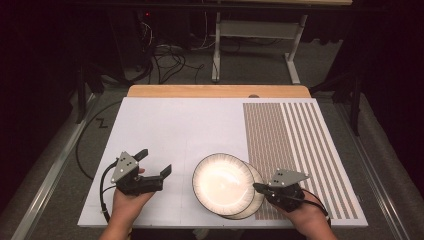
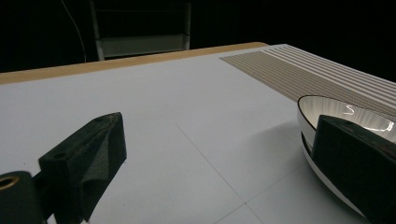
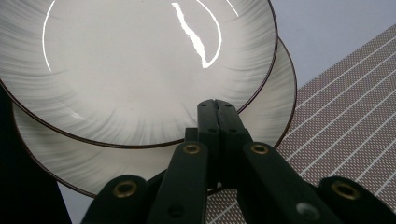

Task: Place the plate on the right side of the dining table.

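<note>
Right gripper clamped on top plate's rim — lower plate beneath; left gripper fingers wide open, on nothing.

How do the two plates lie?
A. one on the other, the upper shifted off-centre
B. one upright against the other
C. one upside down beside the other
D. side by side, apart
A: the upper plate lies on the lower plate, whose rim shows past one side.

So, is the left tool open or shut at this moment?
Open. In the high view the left tool has its jaws spread wide apart, holding nothing; in the left gripper view bare white table shows between them.
</note>
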